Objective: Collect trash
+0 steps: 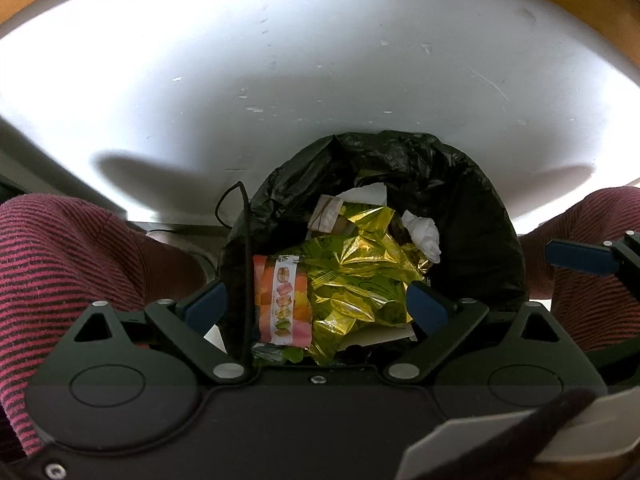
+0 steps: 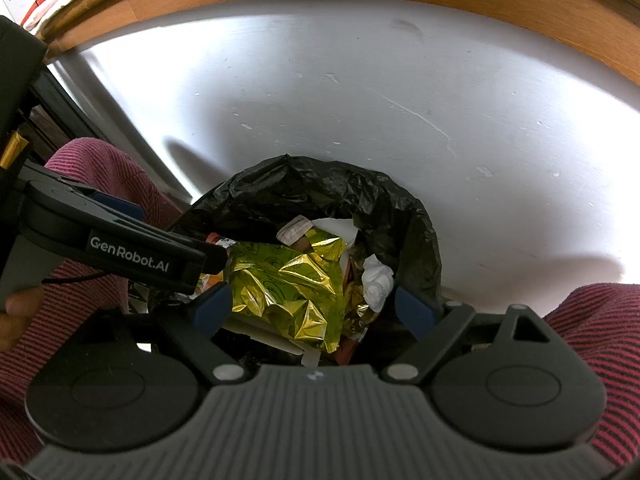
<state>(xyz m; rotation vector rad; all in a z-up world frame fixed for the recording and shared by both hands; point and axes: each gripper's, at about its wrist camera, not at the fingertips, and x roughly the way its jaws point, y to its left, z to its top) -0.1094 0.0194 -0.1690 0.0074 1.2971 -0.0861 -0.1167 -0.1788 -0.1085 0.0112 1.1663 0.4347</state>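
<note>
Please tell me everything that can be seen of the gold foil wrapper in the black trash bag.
The gold foil wrapper is a crumpled, shiny, metallic-looking packet with yellow-green areas printed with dark line drawings. It lies on top of the trash, near the middle of the open black bag. A pink macaron-print packet lies against one side and a crumpled white tissue against the other; white paper shows beneath it. Neither gripper holds it: the left gripper and right gripper are both open above it.

Probably a home: white table (image 1: 320,60) with wooden rim ahead of the fingers, black-lined bin (image 1: 460,184) of snack wrappers (image 1: 360,272) between striped-trousered knees (image 1: 60,260).
</note>
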